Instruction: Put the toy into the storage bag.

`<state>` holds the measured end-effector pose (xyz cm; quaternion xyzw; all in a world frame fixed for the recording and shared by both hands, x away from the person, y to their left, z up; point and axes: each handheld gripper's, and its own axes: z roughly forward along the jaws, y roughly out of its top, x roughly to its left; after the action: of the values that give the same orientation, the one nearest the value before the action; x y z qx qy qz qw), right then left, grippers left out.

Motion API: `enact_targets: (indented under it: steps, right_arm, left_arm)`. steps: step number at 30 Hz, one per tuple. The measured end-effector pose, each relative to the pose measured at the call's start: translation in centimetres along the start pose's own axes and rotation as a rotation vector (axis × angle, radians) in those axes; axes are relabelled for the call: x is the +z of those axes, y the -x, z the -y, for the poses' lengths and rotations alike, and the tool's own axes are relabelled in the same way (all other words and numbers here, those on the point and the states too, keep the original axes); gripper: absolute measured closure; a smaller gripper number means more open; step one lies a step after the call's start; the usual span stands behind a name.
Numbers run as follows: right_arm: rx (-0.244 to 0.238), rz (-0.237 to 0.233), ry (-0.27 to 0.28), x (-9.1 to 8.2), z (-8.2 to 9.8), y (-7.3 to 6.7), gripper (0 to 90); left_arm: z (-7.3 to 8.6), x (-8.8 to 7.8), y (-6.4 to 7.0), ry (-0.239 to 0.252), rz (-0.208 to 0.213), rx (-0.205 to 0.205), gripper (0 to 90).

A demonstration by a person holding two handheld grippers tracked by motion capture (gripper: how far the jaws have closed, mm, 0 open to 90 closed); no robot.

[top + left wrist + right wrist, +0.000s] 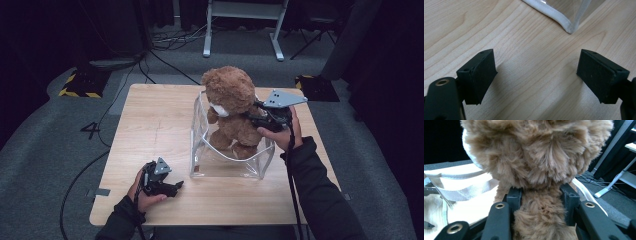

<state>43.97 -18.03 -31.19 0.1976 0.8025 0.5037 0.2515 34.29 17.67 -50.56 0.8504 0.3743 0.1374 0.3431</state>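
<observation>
At the lower left of the high view, your left gripper rests on the wooden table. Its two jaws stand wide apart with only bare wood between them. In the left gripper view you can see its two black pads, and one corner of the clear bag at the top of the picture.

There is one table, one clear bag and one teddy bear. You hold two grippers, one in each hand.

In the middle of the high view, the brown teddy bear sits upright inside the clear bag, with its head sticking out over the top.

Just right of the bear, your right gripper is squeezing it. In the right gripper view, the two jaws press into the fur of the teddy bear from both sides, just under its big fluffy head.

On the grey floor at the left of the high view, one white number 4 is marked.
</observation>
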Motion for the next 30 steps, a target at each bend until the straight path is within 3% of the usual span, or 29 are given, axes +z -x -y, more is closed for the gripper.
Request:
enact_targets:
  steps: [12,14,16,18,30]
  right_arm:
    - [-0.008,-0.024,-0.055,0.31,0.14,0.08,60.6]
    - [-0.009,-0.034,-0.064,0.32,0.12,0.07,63.5]
    - [-0.003,-0.041,-0.050,0.13,0.06,0.11,75.4]
    - [0.015,-0.049,-0.038,-0.29,-0.21,0.40,75.0]
    - [0.004,-0.054,-0.080,-0.04,0.00,0.52,74.3]
  left_arm:
    - [0.00,0.00,0.00,0.000,0.001,0.000,15.8]
    - [0.00,-0.01,-0.01,-0.001,0.000,0.001,15.8]
    - [0.00,-0.01,0.00,-0.001,0.000,0.001,15.8]
    - [0.00,-0.01,0.01,0.000,0.000,0.000,15.8]
    - [0.00,0.00,-0.01,0.000,0.001,0.000,15.8]
